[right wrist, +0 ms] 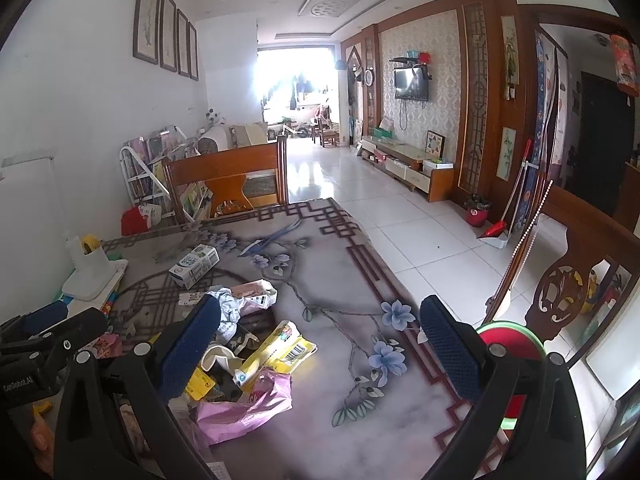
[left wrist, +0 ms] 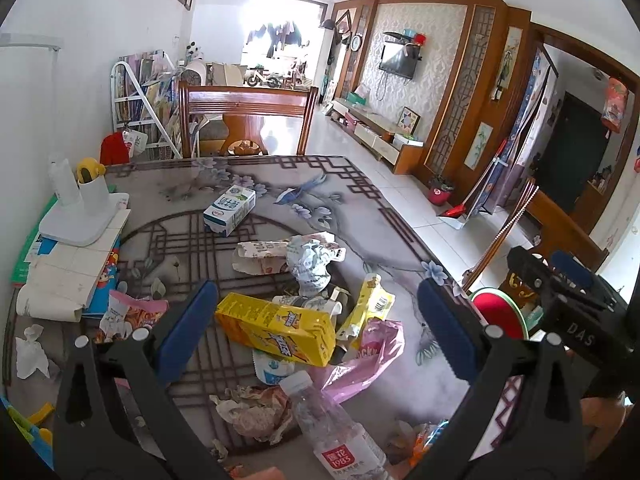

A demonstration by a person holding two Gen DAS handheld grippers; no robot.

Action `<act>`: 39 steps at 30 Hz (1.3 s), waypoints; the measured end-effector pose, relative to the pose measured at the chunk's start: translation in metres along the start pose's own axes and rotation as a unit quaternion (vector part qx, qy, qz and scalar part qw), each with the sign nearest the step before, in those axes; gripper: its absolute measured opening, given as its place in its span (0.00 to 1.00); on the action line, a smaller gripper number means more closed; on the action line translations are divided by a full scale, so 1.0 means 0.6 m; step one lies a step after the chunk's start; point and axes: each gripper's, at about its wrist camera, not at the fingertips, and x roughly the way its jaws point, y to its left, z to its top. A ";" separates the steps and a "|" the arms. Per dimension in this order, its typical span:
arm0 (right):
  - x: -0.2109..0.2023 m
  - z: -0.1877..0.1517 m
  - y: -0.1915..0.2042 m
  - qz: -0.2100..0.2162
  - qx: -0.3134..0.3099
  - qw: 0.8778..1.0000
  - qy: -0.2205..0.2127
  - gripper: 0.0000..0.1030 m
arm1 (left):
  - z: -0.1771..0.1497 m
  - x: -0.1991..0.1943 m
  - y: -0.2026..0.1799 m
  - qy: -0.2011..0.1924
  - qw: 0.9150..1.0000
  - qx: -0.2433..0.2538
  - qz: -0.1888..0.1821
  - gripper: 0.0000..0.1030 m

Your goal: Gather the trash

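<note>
A pile of trash lies on the patterned table (left wrist: 360, 200). It includes a yellow carton (left wrist: 276, 328), a clear plastic bottle (left wrist: 336, 428), a pink bag (left wrist: 368, 356), a yellow wrapper (left wrist: 368, 308), crumpled paper (left wrist: 312, 260) and a white-blue milk carton (left wrist: 229, 209). My left gripper (left wrist: 320, 332) is open above the yellow carton, holding nothing. My right gripper (right wrist: 320, 344) is open and empty over the table, right of the pink bag (right wrist: 244, 404) and yellow wrapper (right wrist: 280, 348). The milk carton (right wrist: 194, 266) lies farther back.
A white stand with a cup (left wrist: 88, 208) sits on papers at the table's left. A wooden chair (left wrist: 248, 120) stands at the far end. A red bin with a green rim (right wrist: 510, 344) stands off the right edge beside another chair (right wrist: 568, 292).
</note>
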 end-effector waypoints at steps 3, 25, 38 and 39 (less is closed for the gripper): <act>0.000 0.000 0.000 0.000 -0.001 1.000 0.000 0.93 | 0.000 0.001 0.002 0.002 1.000 -0.001 0.002 0.95; 0.006 -0.005 -0.002 0.002 0.003 1.000 0.012 0.93 | 0.003 0.001 0.010 0.005 1.000 -0.005 0.018 0.95; 0.007 -0.004 0.002 0.002 0.003 1.000 0.016 0.93 | 0.001 0.007 0.011 0.016 1.000 -0.005 0.019 0.95; 0.007 -0.005 0.003 0.001 0.003 1.000 0.016 0.93 | 0.001 0.007 0.011 0.017 1.000 -0.006 0.019 0.95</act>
